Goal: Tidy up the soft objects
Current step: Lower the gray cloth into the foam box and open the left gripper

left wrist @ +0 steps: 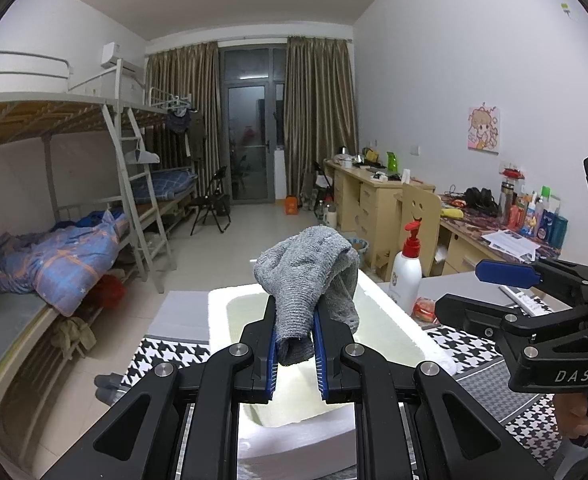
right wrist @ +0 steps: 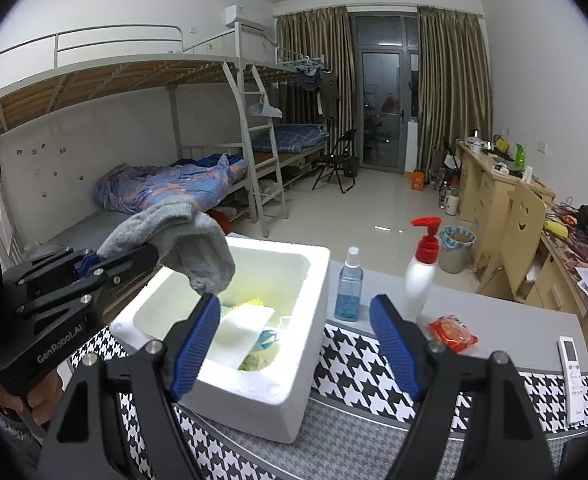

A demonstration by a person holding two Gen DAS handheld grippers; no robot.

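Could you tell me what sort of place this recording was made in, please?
Most likely a shared dormitory room: metal bunk beds with a rumpled quilt line one wall, wooden study desks line the other, and a curtained balcony door closes the far end.

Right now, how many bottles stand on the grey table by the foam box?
2. A white pump bottle with a red top stands right of the white foam box; a clear spray bottle of blue liquid stands between them. The box may hide others.

I hold a sock (right wrist: pixel 182 240) over the box (right wrist: pixel 294 380) on the table (right wrist: pixel 514 320). Right of the box stand a spray (right wrist: pixel 349 284) and a pump bottle (right wrist: pixel 423 272). A remote (right wrist: pixel 574 376) lies far right.
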